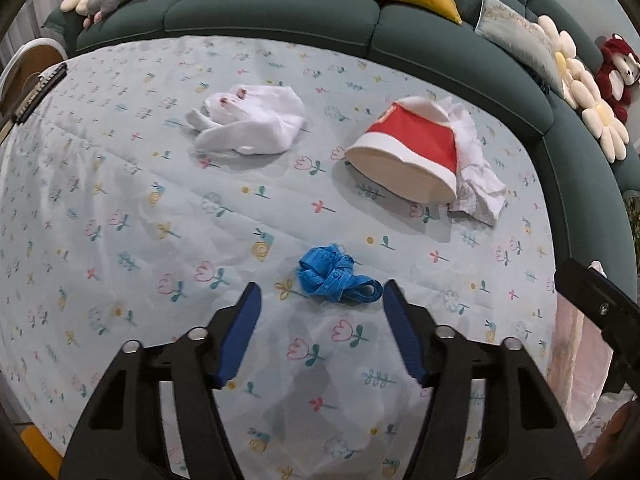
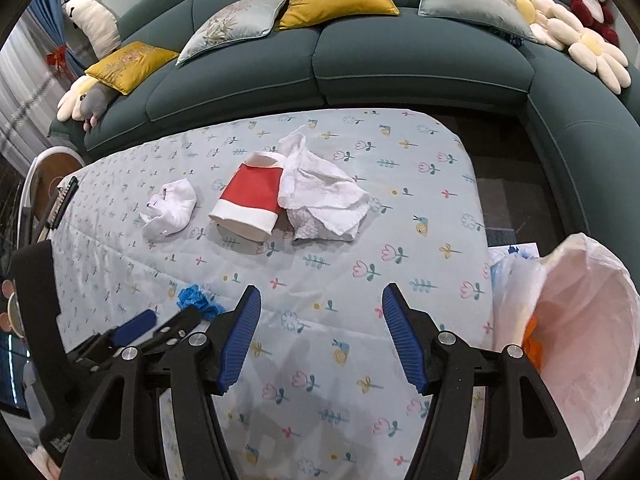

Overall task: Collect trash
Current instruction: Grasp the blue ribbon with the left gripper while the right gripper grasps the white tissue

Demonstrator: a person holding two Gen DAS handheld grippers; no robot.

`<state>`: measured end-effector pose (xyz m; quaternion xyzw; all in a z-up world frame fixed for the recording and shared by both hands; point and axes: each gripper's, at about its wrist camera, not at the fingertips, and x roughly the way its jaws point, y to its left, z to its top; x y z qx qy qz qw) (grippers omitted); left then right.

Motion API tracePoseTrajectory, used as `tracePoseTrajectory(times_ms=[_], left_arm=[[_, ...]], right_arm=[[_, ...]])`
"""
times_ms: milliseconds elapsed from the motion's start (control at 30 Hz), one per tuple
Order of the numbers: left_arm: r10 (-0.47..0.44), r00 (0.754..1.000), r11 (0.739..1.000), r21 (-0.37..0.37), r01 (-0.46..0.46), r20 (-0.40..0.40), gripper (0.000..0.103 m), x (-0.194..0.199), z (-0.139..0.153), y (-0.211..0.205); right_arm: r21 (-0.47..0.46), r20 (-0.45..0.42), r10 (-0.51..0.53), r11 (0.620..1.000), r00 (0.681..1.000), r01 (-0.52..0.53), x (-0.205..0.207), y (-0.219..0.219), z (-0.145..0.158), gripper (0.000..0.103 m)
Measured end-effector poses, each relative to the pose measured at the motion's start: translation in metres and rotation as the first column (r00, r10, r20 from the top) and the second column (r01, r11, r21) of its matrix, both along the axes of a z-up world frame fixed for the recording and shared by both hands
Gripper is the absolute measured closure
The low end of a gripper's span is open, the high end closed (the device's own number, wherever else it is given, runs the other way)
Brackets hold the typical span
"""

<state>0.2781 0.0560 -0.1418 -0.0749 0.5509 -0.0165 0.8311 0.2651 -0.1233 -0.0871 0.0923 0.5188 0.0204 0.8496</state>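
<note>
Dark green sofa [image 2: 400,64] cushions curved behind the tabletop [image 1: 120,184], which wore a pale blue cloth printed with small flowers. Nearest the left gripper [image 1: 322,294] lay a crumpled blue strip [image 1: 334,274], bunched into a knot with one looped end trailing toward the right blue pad; its jaws stood wide and held nothing, the strip just beyond their tips. Farther back a red paper cup [image 1: 412,152] with white bands lay on its side, mouth toward the camera, touching a rumpled white tissue [image 1: 476,168] on its right. A second wadded white tissue [image 1: 248,124] sat apart to the left. The right gripper [image 2: 322,294] hovered over bare cloth, jaws wide and empty, beside an open pale plastic bag [image 2: 580,320] at the tabletop's right edge.
</note>
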Motion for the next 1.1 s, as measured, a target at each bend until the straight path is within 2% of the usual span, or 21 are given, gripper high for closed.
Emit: tracePoseTrajectory(times_ms=[67, 133, 233, 533, 833, 933, 1000, 1100], left_arm=[[-0.007, 1.000, 1.000, -0.013, 0.007, -0.018, 0.060, 0.004, -0.005, -0.001], [-0.023, 0.999, 0.999, -0.028, 0.022, -0.033, 0.081, 0.007, -0.010, -0.004], [-0.047, 0.999, 0.999, -0.019, 0.046, -0.026, 0.093, 0.008, -0.011, -0.008], [-0.047, 0.999, 0.999, -0.025, 0.047, 0.021, 0.095, 0.023, 0.000, -0.003], [-0.029, 0.998, 0.999, -0.033, 0.031, 0.048, 0.096, 0.040, 0.009, 0.006], [-0.031, 0.998, 0.999, -0.031, 0.032, 0.054, 0.096, 0.045, 0.011, 0.007], [-0.032, 0.998, 0.999, -0.032, 0.034, 0.056, 0.096, 0.046, 0.012, 0.005], [-0.036, 0.998, 0.999, -0.034, 0.038, 0.060, 0.096, 0.046, 0.015, 0.003]], right_arm=[[-0.001, 0.000, 0.002, 1.000, 1.000, -0.002, 0.004, 0.000, -0.002, 0.042], [0.000, -0.001, 0.003, 1.000, 1.000, -0.003, 0.009, 0.000, -0.004, 0.042], [0.005, -0.002, 0.005, 1.000, 1.000, -0.005, 0.018, 0.001, -0.006, 0.042], [0.006, 0.034, 0.031, 0.999, 0.999, -0.031, 0.059, 0.015, -0.005, 0.044], [0.003, -0.007, 0.049, 0.999, 0.999, -0.049, 0.104, 0.026, -0.028, 0.068], [0.013, -0.040, 0.043, 0.999, 0.998, -0.042, 0.110, 0.026, -0.040, 0.079], [0.022, -0.056, 0.042, 0.999, 0.998, -0.041, 0.109, 0.025, -0.046, 0.093], [0.016, -0.053, 0.039, 0.999, 0.998, -0.038, 0.102, 0.022, -0.044, 0.100]])
